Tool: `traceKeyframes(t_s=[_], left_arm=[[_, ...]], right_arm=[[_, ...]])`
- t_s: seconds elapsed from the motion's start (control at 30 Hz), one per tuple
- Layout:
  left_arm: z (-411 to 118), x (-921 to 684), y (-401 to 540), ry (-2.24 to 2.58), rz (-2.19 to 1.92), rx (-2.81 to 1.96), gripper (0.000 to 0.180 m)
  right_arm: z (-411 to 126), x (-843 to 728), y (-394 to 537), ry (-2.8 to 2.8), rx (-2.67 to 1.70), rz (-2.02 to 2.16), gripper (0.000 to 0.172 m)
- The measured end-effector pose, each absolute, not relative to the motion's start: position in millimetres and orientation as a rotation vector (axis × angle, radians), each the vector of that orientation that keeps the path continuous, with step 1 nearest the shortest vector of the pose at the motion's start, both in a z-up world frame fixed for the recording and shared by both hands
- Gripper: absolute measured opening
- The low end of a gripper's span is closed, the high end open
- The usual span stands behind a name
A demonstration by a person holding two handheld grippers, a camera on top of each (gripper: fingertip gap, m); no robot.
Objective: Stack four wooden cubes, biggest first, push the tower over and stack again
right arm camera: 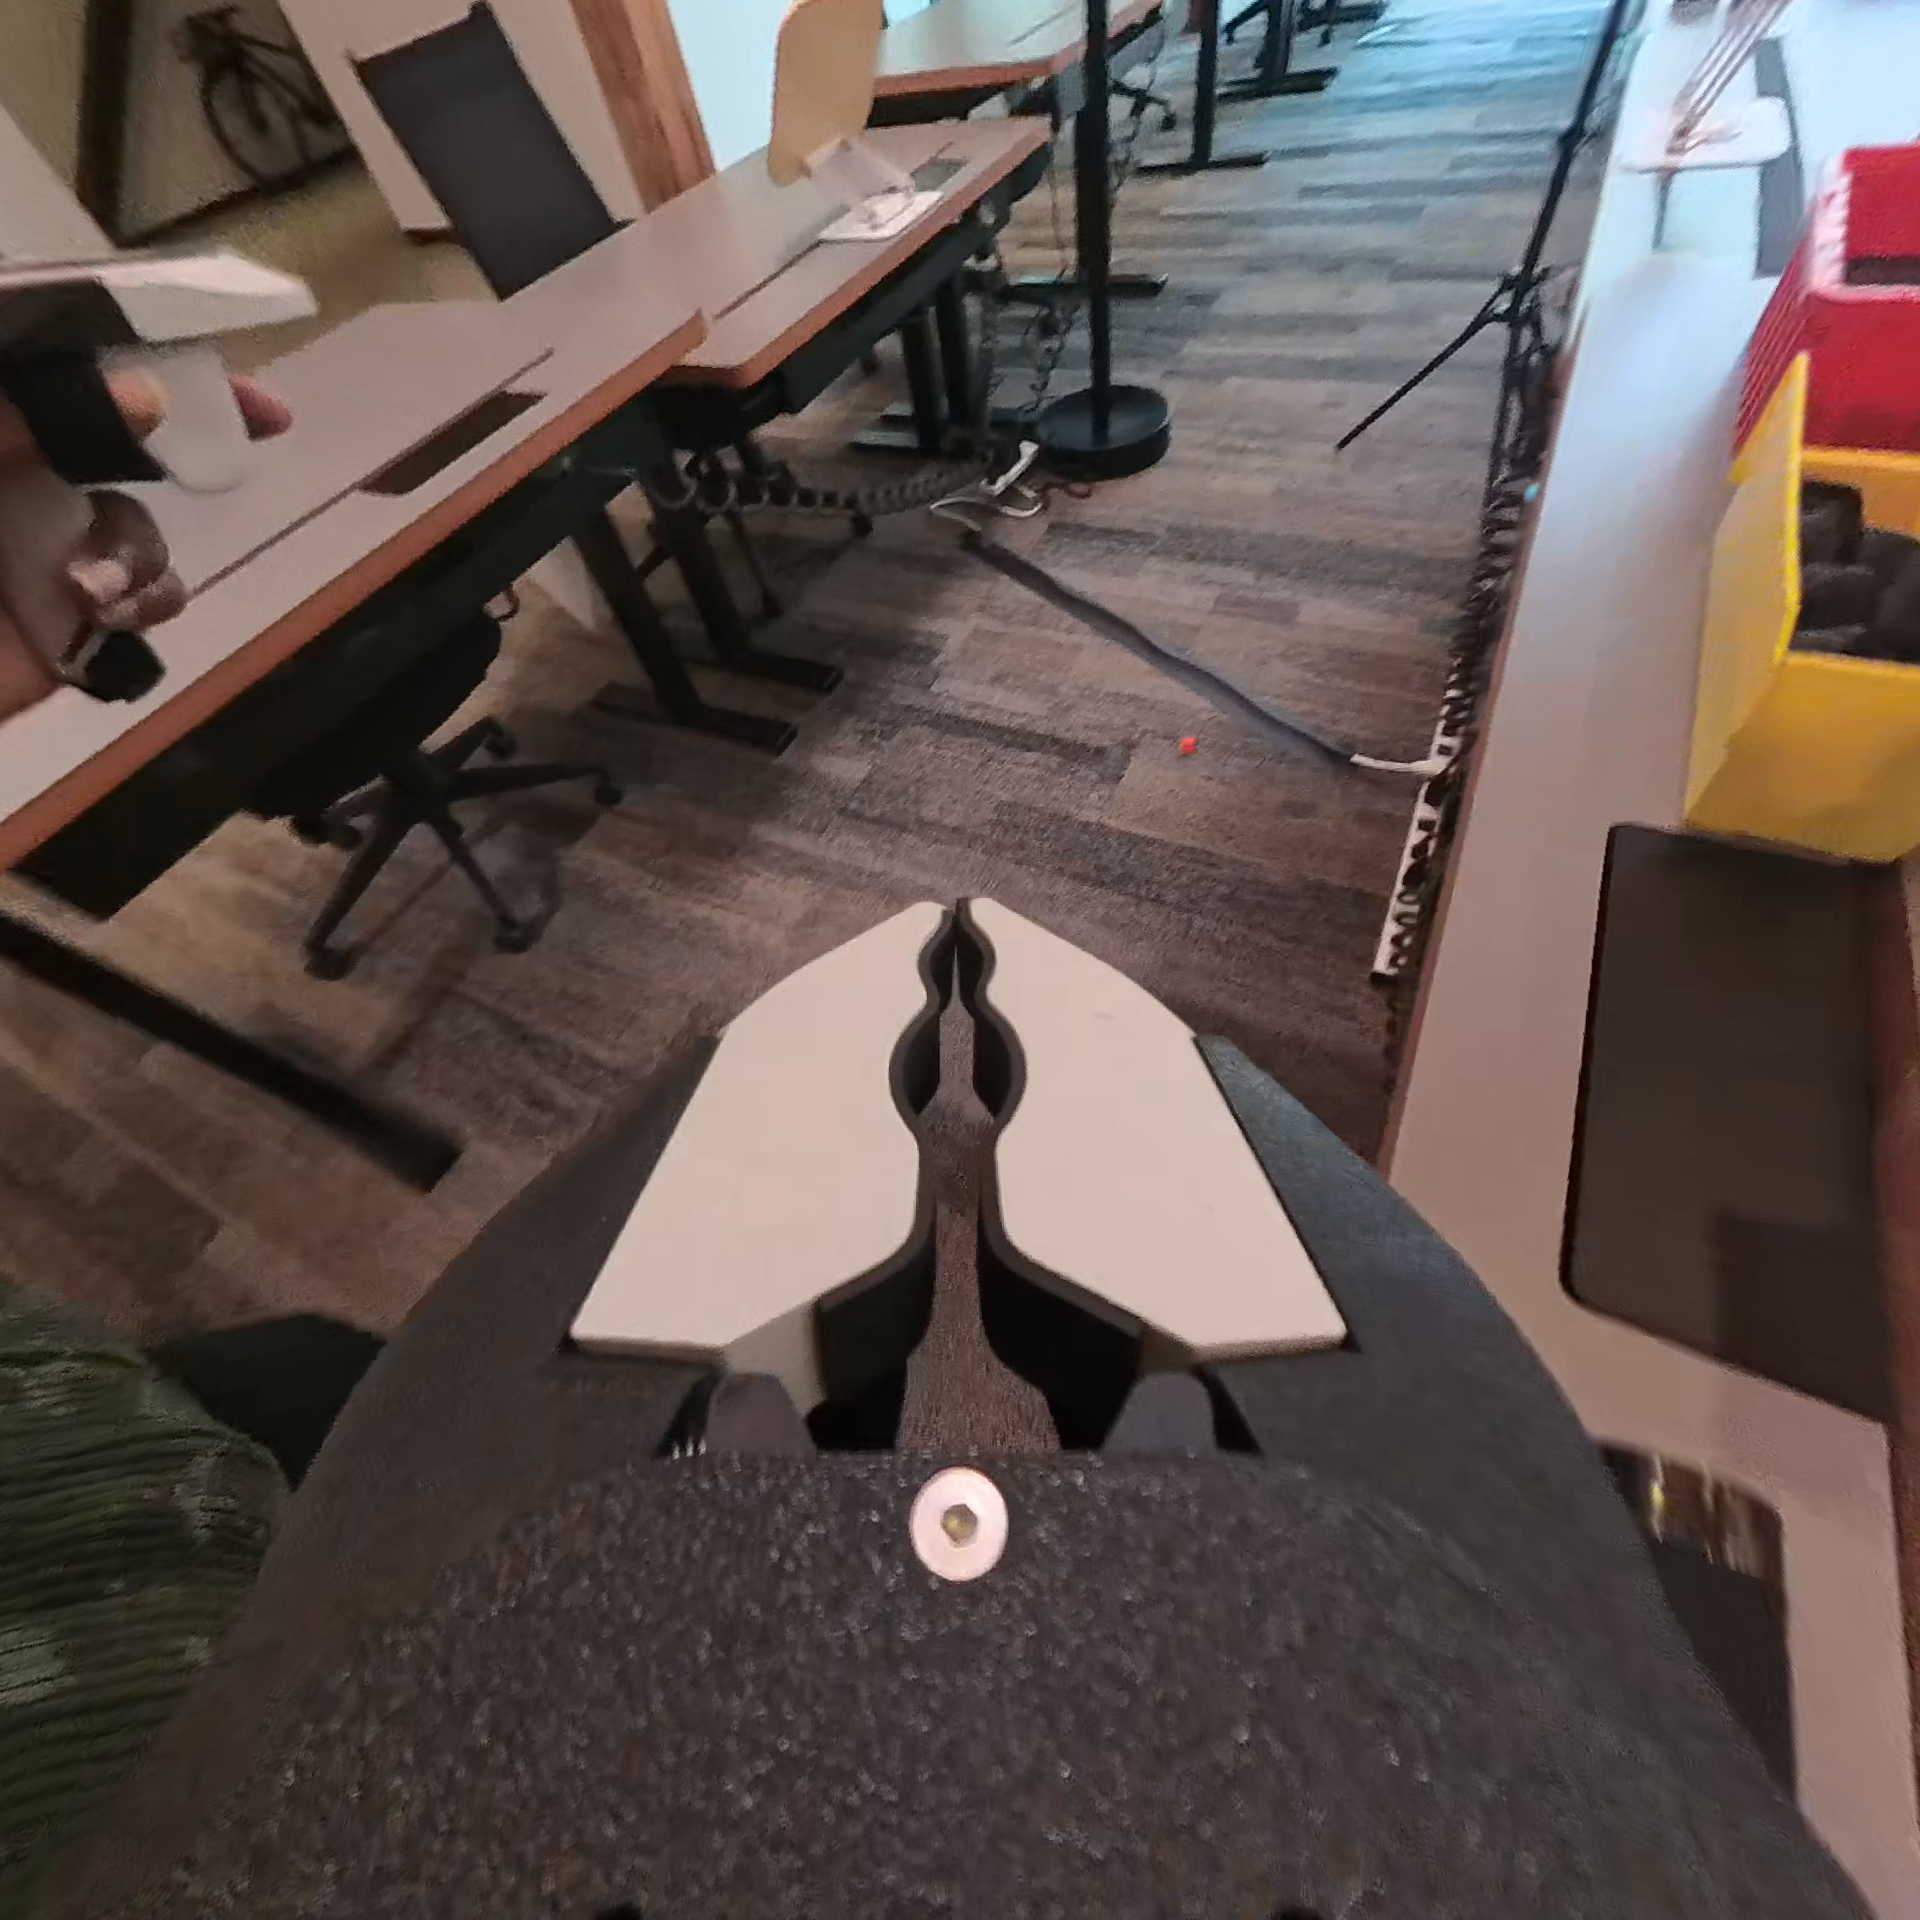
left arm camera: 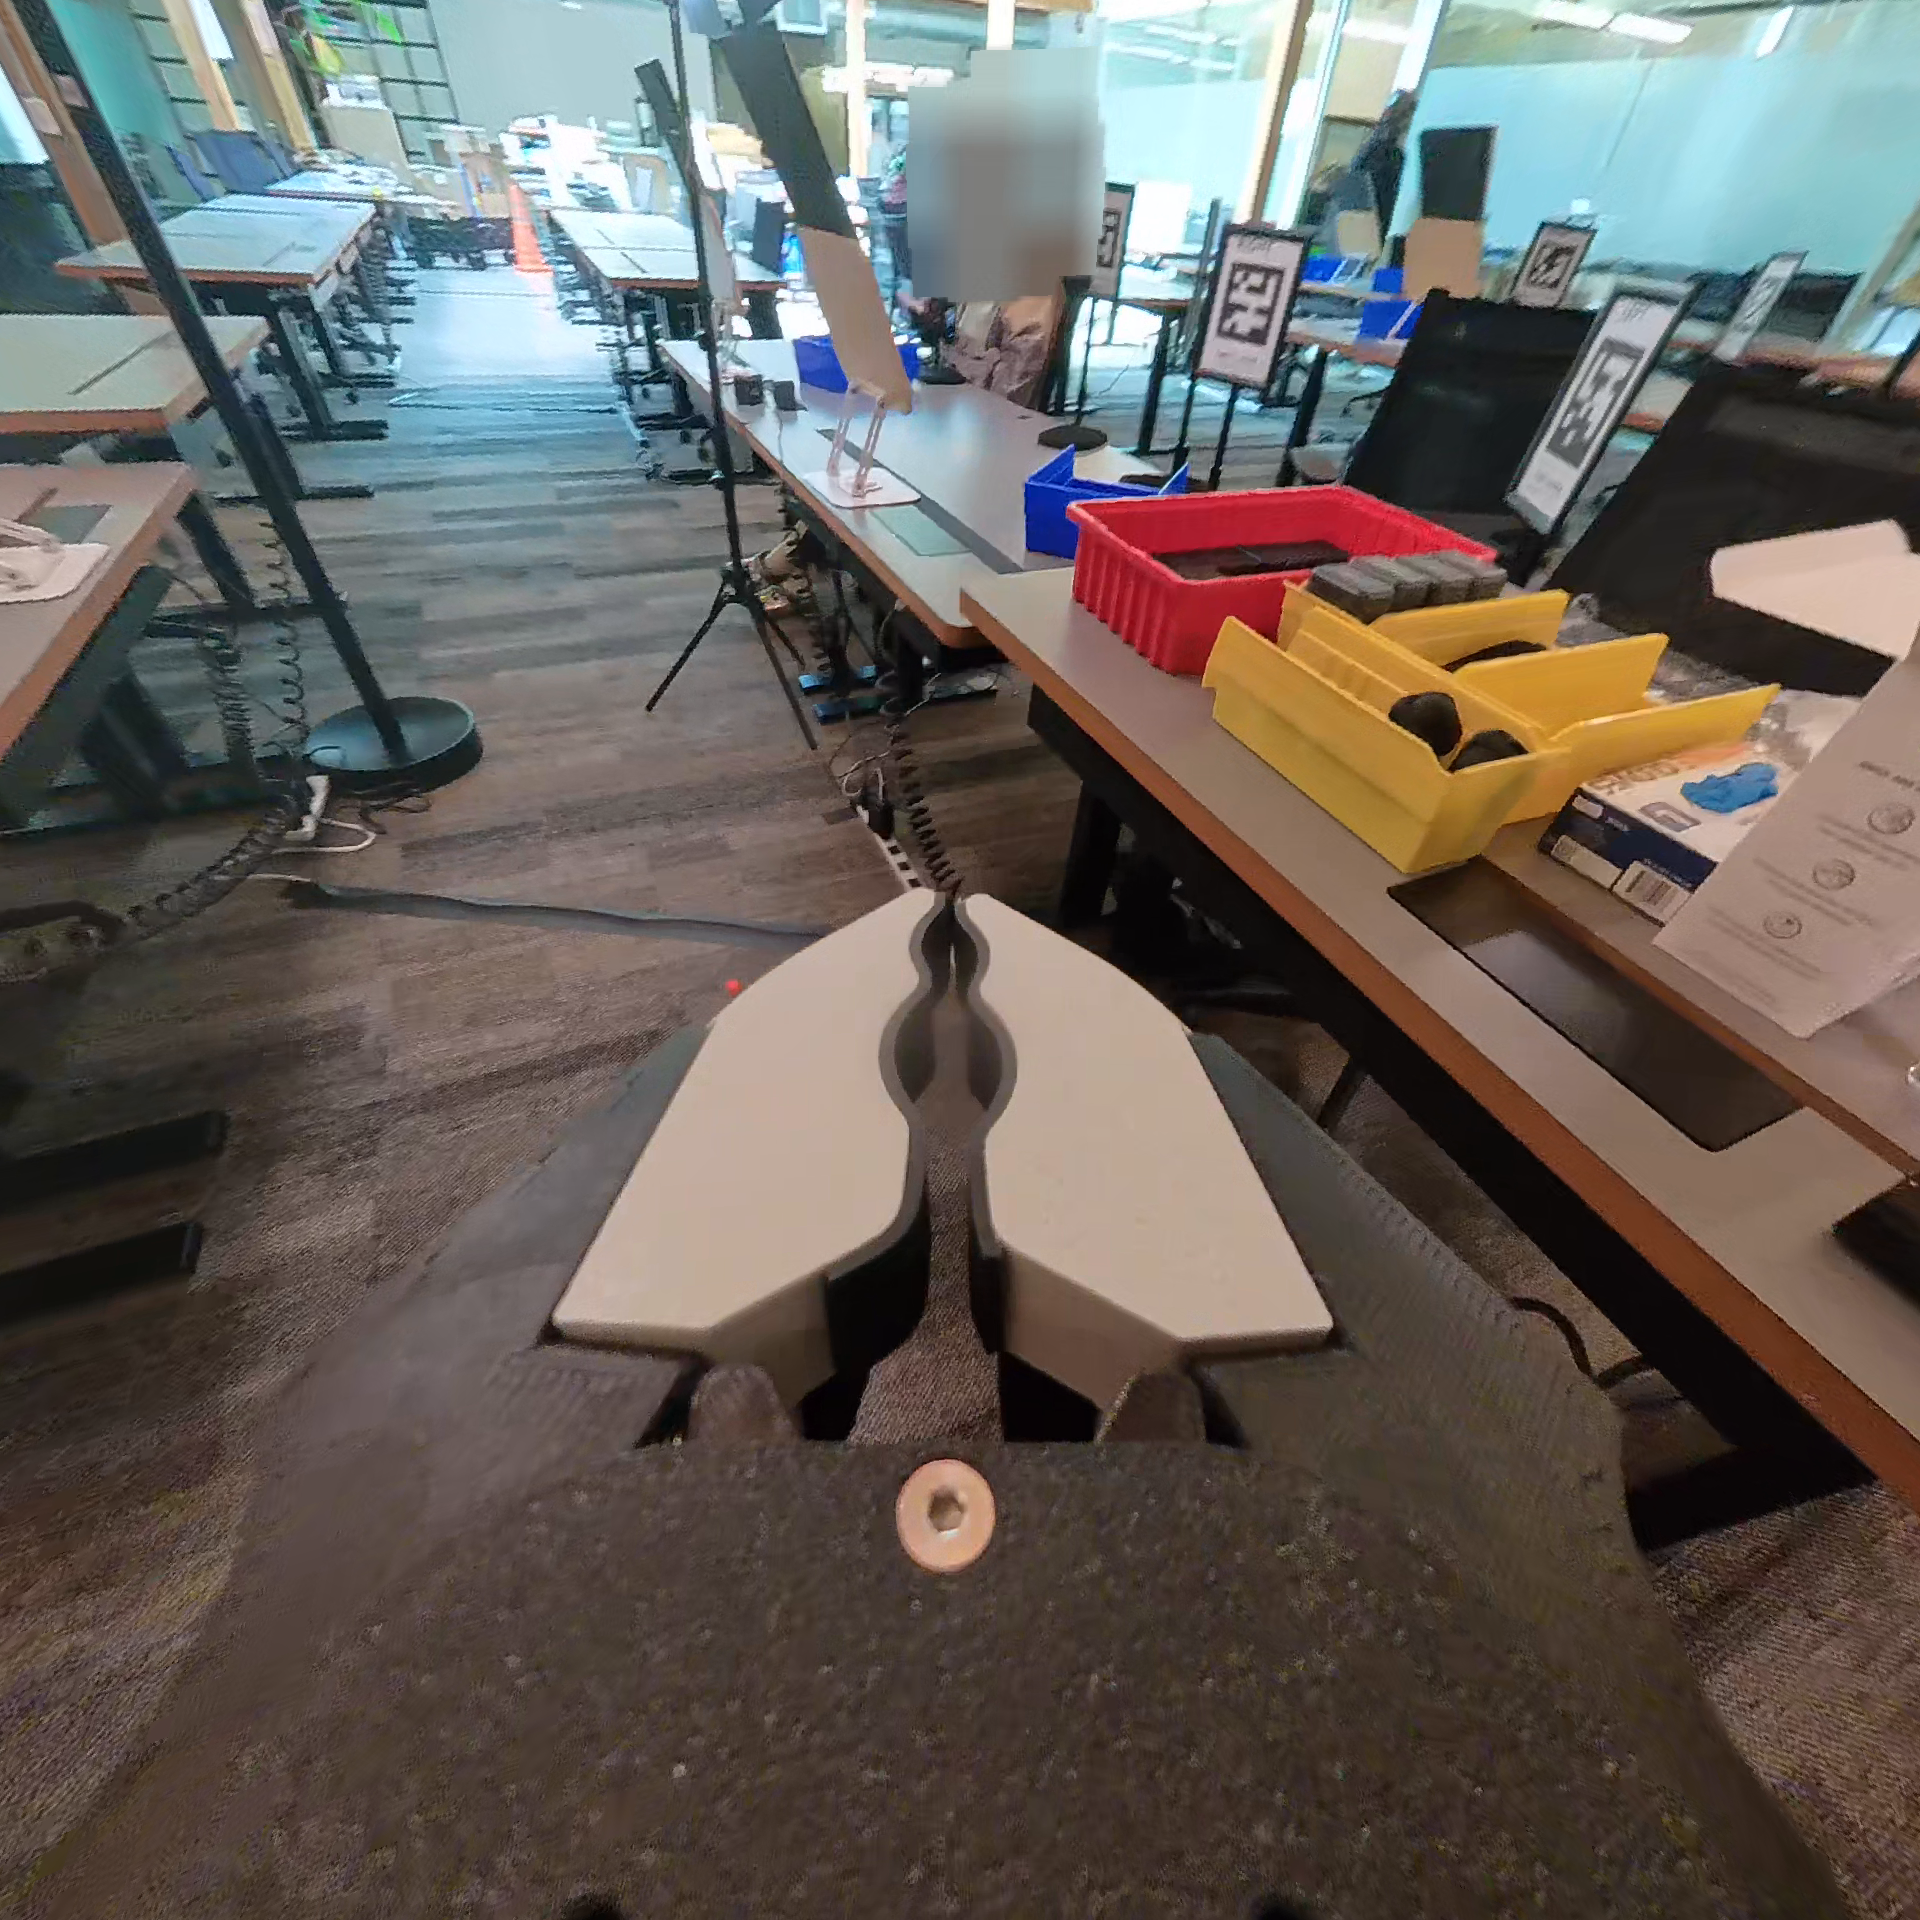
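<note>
Left gripper [left arm camera: 948,914]: jaws closed, tips meeting, nothing between them. It hangs over the carpet [left arm camera: 540,790], off the near edge of the long desk [left arm camera: 1299,883]. Nearest to it are a coiled black cable [left arm camera: 914,810] dropping under the desk and a small red speck [left arm camera: 734,985] on the carpet just to the left of the fingers.

Right gripper [right arm camera: 958,912]: jaws likewise closed tip to tip and bare. It also hangs over carpet, with the desk edge [right arm camera: 1538,727] running along its right side. The red speck [right arm camera: 1188,744] lies ahead of it, well apart.

On the desk, to the right of both grippers: a red bin [left arm camera: 1153,603] holding dark flat pieces, a row of yellow bins [left arm camera: 1340,769] with dark lumps inside, a blue bin [left arm camera: 1049,509] behind, a box with blue gloves [left arm camera: 1662,831], and a printed sheet [left arm camera: 1808,883] leaning upright. Neither gripper touches any of these; the yellow bins are the closest desk items.

In the right wrist view the left gripper shows at far left, gripped by a hand [right arm camera: 94,582].

Judgement: with both jaws shut, either would need opening before it could take hold of anything. The right wrist view is blurred at the bins, so their contents cannot be confirmed there.
</note>
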State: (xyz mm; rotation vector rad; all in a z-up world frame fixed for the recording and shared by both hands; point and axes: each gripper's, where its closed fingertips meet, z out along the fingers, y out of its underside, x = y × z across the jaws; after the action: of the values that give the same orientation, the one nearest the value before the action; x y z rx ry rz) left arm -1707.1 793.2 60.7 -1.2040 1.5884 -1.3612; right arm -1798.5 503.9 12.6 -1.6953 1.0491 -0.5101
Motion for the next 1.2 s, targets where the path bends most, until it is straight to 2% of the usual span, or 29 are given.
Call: traceKeyframes(t_s=[0.13,0.33,0.5,0.73,1.0,1.2], left_arm=[[70,-1654,850,1.628,-1.444,-1.117,0.000],[102,-1591,951,1.646,-1.491,-1.093,0.000],[87,-1529,1021,1.553,-1.433,-1.223,0.000],[83,-1380,1071,1.512,-1.375,-1.243,0.000],[140,-1151,1115,1.381,-1.384,-1.233,0.000],[131,-998,1163,1.332,-1.343,-1.252,0.000]], right_arm=[[36,-1735,560,1.073,-1.602,-0.627,0.000],[74,-1639,660,1.085,-1.482,-0.576,0.000],[84,-1543,708,1.058,-1.465,-0.563,0.000],[69,-1344,744,1.024,-1.433,-0.602,0.000],[121,-1088,796,0.896,-1.460,-0.604,0.000],[126,-925,840,0.848,-1.483,-0.646,0.000]])
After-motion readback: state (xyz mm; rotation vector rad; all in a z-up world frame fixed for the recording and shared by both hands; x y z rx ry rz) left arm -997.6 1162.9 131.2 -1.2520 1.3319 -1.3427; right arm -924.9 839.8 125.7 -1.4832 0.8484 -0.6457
